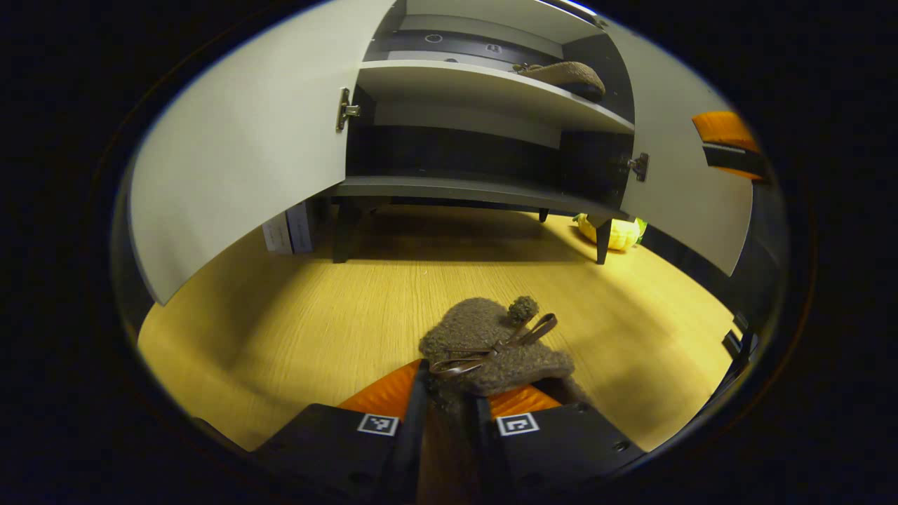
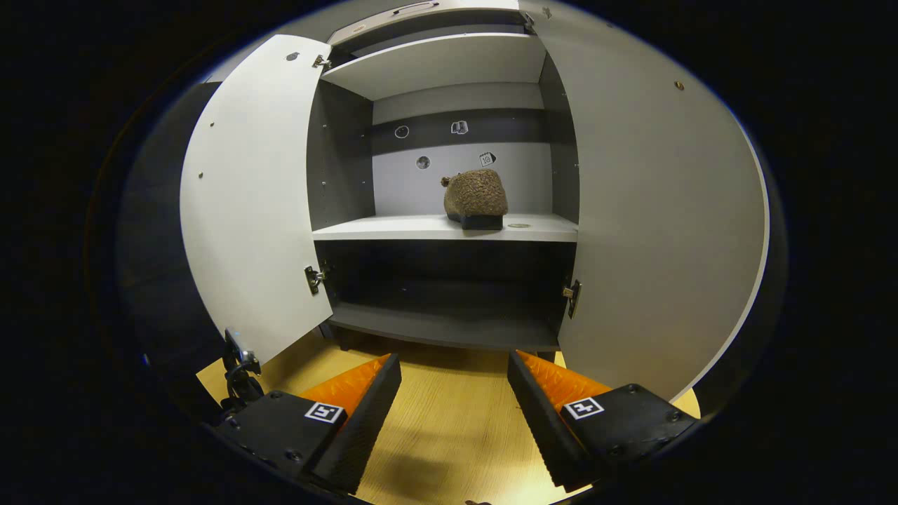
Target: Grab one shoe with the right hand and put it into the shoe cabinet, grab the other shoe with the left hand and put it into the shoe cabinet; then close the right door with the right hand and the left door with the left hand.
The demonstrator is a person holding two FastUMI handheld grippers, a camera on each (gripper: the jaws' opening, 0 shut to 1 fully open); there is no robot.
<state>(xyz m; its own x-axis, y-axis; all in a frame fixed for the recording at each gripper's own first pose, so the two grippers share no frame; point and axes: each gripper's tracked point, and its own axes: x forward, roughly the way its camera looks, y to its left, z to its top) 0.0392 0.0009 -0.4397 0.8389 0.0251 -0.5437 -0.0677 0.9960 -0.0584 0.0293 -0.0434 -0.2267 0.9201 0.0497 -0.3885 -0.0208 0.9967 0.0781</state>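
Note:
In the left gripper view my left gripper (image 1: 449,393) is shut on a fuzzy brown shoe (image 1: 494,344) with a metal buckle, just above the wooden floor. The shoe cabinet (image 1: 484,126) stands ahead with both doors open, its left door (image 1: 245,140) and right door (image 1: 691,175) swung wide. A second brown shoe (image 1: 568,76) lies on the upper shelf at the right. In the right gripper view my right gripper (image 2: 454,393) is open with nothing between its fingers, facing the cabinet (image 2: 449,231). That shoe (image 2: 476,196) rests on the middle shelf, between the left door (image 2: 252,196) and right door (image 2: 659,224).
A yellow object (image 1: 617,233) lies on the floor by the cabinet's right leg. White boxes (image 1: 287,230) stand behind the left door. The other gripper's orange and black part (image 1: 729,144) shows past the right door. Wooden floor (image 1: 316,308) spreads in front of the cabinet.

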